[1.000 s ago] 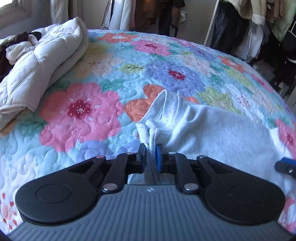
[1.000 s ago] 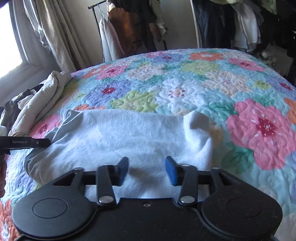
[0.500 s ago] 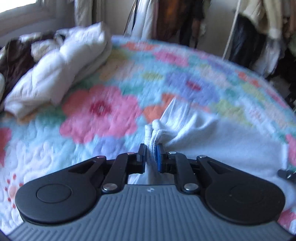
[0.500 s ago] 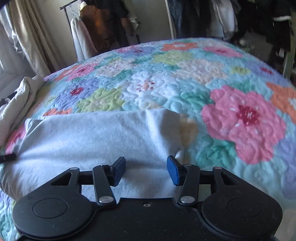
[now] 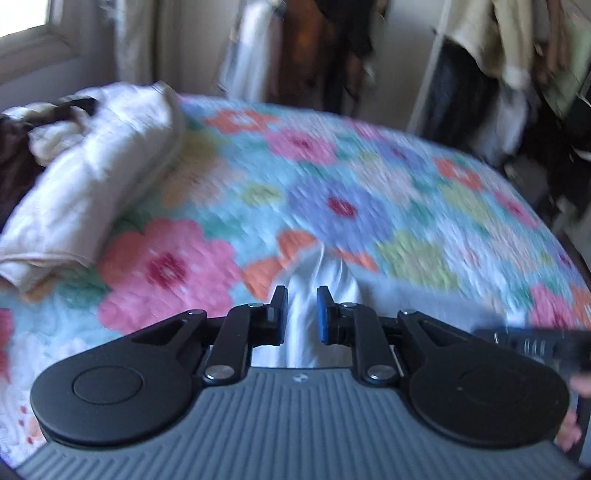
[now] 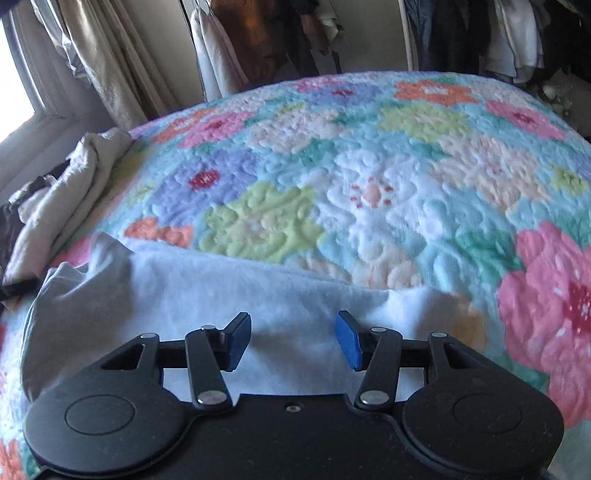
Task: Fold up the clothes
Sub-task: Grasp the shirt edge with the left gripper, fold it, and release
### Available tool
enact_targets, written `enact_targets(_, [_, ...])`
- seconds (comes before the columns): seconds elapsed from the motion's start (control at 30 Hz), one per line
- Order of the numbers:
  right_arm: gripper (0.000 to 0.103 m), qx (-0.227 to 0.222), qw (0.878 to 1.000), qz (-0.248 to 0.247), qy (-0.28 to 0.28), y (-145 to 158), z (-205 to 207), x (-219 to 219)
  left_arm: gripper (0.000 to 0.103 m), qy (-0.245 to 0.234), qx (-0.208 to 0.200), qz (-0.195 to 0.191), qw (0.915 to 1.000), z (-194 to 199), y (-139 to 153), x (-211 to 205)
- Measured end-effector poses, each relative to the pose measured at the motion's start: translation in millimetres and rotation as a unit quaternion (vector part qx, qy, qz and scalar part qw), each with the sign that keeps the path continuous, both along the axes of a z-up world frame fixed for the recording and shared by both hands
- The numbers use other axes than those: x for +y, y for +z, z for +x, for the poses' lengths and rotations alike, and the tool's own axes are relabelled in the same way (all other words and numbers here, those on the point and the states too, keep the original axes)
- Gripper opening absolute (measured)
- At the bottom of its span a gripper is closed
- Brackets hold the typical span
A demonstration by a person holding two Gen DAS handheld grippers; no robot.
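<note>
The pale grey-white soft fleece garment (image 6: 207, 295) lies spread on the bed's flower-patterned quilt (image 6: 369, 177), directly ahead of and beneath both grippers. Judged light, limp and non-slippery, it should drape and bunch instead of holding an edge; best taken at a corner or hem where layers gather.

Left gripper (image 5: 301, 314): jaws parted a little, a raised ridge of the garment (image 5: 317, 288) standing between the pads. Neither pad is seen pressing it, so the gripper reads as released — though the view is blurred.

Right gripper (image 6: 291, 338): jaws wide apart, holding nothing, poised just above the garment's flat middle, with a raised corner just beyond its right finger.

A cream quilted jacket (image 5: 99, 184) lies bundled well off to the left of the left gripper, apart from the garment. Hanging clothes (image 6: 480, 33) stand beyond the bed.
</note>
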State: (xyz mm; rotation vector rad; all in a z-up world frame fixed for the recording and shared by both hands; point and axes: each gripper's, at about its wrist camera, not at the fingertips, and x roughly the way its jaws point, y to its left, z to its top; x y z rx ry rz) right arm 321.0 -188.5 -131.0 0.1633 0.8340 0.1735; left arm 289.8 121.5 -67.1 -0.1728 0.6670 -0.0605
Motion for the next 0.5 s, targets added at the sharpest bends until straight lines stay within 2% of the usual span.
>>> enact_targets(0.1, [0.056,-0.006,1.000,-0.011,-0.007,1.0,-0.6,-1.4,0.016,0.025,-0.040,0.002,0.9989,-5.1,7.2,8.3])
enact_targets(0.13, [0.056,-0.005,1.000,-0.004,-0.010,2.5,0.3,-3.4,0.016,0.025,-0.050,0.007,0.9984,-5.2,8.4,6.1])
enact_targets(0.2, [0.057,-0.003,1.000,0.012,-0.010,4.4,3.0,-5.0,0.016,-0.002,-0.045,0.011,0.9989,2.7,2.7,-3.4])
enact_targets(0.3, [0.058,-0.006,1.000,0.004,0.002,2.7,4.0,0.3,0.016,-0.051,0.002,-0.031,0.9982,21.1,-20.3,-16.8])
enact_targets(0.37, [0.058,-0.010,1.000,-0.017,0.009,0.6,3.3,5.4,0.016,-0.083,0.054,-0.070,0.9926,40.4,-41.2,-22.3])
enact_targets(0.4, [0.058,-0.012,1.000,-0.023,0.009,-0.3,3.4,6.5,0.016,-0.079,0.093,-0.085,0.9889,53.6,-57.0,-22.3])
enact_targets(0.43, [0.059,-0.012,1.000,-0.023,0.006,-1.2,3.9,5.8,0.012,-0.062,0.131,-0.097,0.9847,63.9,-70.2,-18.8])
enact_targets(0.47, [0.059,-0.012,1.000,-0.023,0.002,-2.1,4.5,5.2,0.010,-0.052,0.137,-0.108,0.9833,68.1,-74.0,-13.9])
enact_targets(0.5, [0.059,-0.012,1.000,-0.023,-0.001,-3.0,5.1,4.6,0.010,-0.048,0.124,-0.118,0.9840,68.1,-71.6,-8.7])
